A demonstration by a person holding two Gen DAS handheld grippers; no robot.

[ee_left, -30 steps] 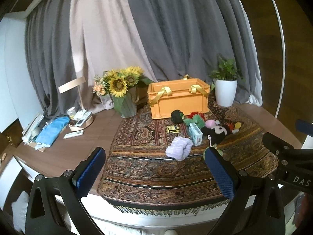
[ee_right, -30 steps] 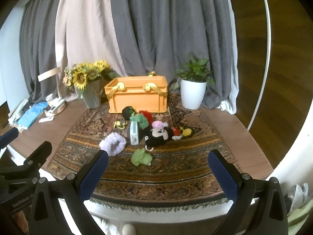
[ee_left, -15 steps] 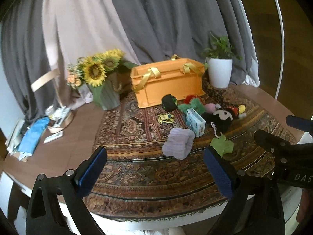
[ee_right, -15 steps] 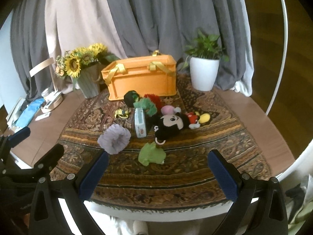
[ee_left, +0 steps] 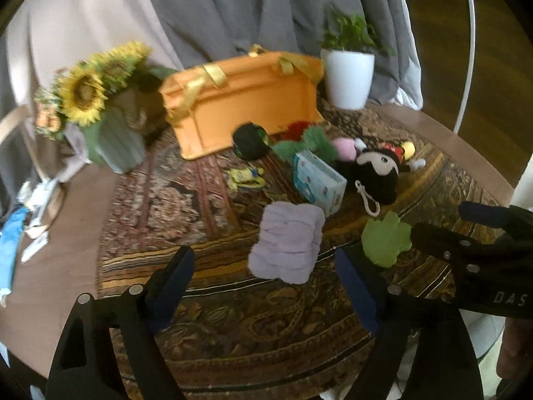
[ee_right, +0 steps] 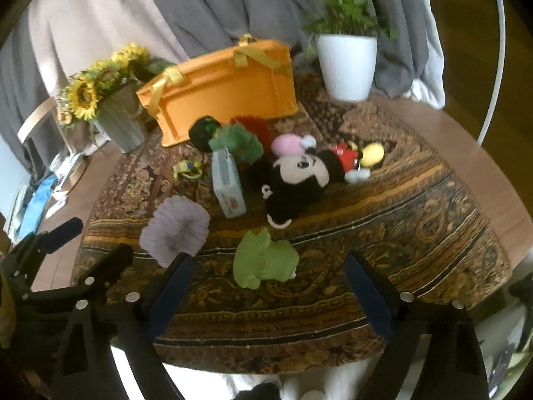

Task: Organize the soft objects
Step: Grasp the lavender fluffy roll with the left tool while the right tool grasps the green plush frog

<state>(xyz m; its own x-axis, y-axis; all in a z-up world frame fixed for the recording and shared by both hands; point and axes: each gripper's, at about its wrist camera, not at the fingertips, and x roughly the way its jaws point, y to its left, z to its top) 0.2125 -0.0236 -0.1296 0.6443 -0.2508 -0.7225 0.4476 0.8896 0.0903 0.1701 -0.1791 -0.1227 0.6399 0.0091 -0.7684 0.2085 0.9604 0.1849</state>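
Both grippers, left (ee_left: 265, 281) and right (ee_right: 266, 285), have neared the toys.

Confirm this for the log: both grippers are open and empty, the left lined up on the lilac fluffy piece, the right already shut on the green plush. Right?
Not quite. The right gripper is open, the green plush lying untouched on the rug ahead of it, as the right wrist view shows. The rest stands.

Both grippers have moved forward over the table edge, closer to the toys. The left gripper (ee_left: 265, 276) now sits just before the lilac fluffy piece (ee_left: 287, 241), and the right gripper (ee_right: 266, 278) before the green soft toy (ee_right: 263, 260).
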